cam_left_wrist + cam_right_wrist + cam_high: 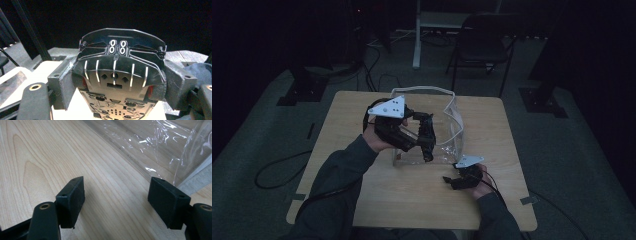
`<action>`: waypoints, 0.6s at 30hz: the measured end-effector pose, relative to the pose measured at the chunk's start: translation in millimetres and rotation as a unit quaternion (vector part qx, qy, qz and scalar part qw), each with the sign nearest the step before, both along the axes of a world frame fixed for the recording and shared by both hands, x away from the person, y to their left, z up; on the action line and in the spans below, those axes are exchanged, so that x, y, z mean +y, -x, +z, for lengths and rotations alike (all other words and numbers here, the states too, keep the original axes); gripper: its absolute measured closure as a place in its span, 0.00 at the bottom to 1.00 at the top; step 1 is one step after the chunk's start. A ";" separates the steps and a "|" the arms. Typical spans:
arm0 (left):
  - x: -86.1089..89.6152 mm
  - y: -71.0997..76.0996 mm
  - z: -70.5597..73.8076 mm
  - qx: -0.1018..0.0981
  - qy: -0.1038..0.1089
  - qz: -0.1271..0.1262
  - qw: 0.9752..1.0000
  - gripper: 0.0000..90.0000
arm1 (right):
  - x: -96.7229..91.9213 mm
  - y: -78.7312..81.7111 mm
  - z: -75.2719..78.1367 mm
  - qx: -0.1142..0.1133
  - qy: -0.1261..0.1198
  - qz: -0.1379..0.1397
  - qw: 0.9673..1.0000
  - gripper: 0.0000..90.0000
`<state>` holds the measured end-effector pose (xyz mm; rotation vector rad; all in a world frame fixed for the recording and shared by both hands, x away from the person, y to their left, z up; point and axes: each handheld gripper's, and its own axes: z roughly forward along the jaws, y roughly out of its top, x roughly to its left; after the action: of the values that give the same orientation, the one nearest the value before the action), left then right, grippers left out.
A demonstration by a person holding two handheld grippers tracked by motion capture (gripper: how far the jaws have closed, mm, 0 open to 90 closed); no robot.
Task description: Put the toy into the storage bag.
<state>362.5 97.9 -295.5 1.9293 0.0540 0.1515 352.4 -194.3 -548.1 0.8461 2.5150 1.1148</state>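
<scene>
Both hands matter: left gripper (424, 137) jaws clamp the toy car (120, 75); lower it level into the clear bag (452, 120). Right gripper (452, 181) jaws hang released.

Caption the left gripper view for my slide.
Left hand-held gripper clamps a black toy car, underside showing, above the wooden table.

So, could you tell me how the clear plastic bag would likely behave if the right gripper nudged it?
The clear plastic bag looks thin and creased, so it would probably buckle rather than slide. It seems light, likely shifting easily. The right gripper stands open beside it.
</scene>
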 end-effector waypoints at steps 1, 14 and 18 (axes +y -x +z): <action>0.0 0.0 0.0 0.000 0.000 0.000 1.000 0.26 | 0.0 0.1 0.0 0.000 0.000 0.000 1.000 0.32; 4.2 -15.4 21.2 -0.010 0.013 0.017 1.000 0.26 | 0.0 0.0 0.0 0.000 0.000 0.000 1.000 0.32; 4.8 -20.1 25.2 -0.013 0.014 0.021 1.000 0.26 | 0.0 0.0 0.0 0.000 0.000 0.000 1.000 0.32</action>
<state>382.6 102.7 -270.3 1.8981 0.0792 0.2023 352.4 -194.3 -548.1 0.8461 2.5151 1.1148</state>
